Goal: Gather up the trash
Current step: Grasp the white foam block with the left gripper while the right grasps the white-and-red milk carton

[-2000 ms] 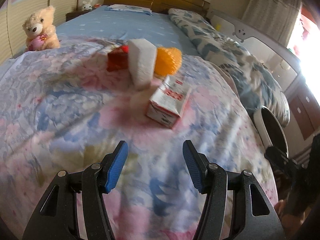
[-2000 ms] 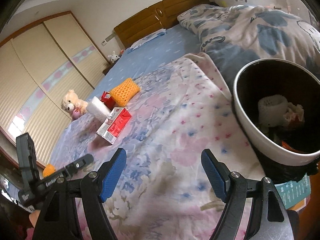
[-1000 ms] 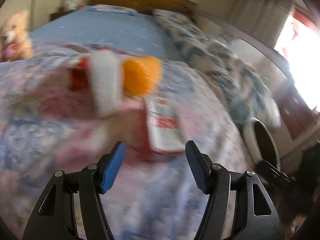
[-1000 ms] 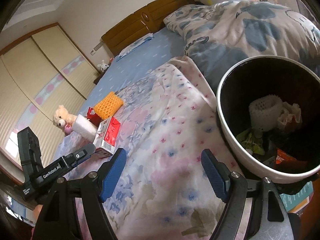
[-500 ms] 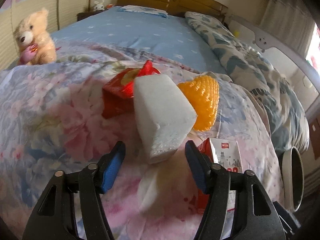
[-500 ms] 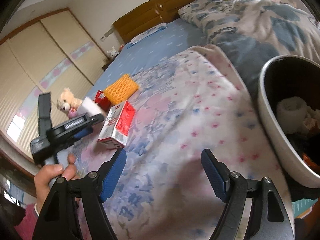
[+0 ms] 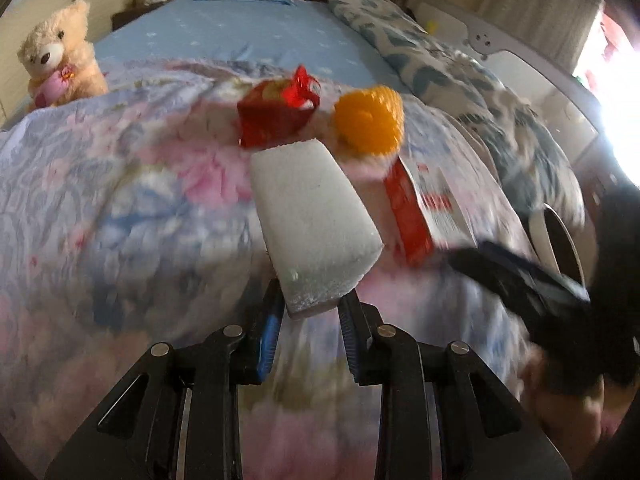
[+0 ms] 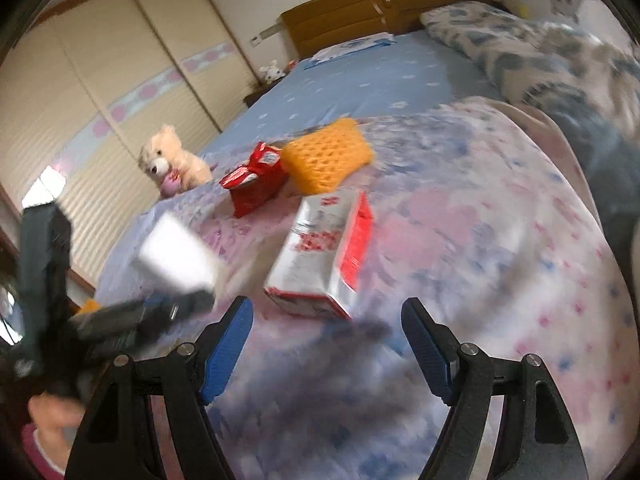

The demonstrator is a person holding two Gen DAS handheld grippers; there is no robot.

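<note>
While left claw [image 7: 310, 312] closes on white block [image 7: 314, 224], right claw [image 8: 326, 344] gapes, empty.

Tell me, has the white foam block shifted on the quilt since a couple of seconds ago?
Yes. The white foam block has left its spot beside the red wrapper and come toward the camera, its near end between the closing left tongs.

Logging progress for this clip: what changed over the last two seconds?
The left gripper advanced to the white foam block; its jaws are closing around the block's near end. The open right gripper swung from the bin toward the red-and-white carton. Orange sponge and red wrapper stayed put.
</note>
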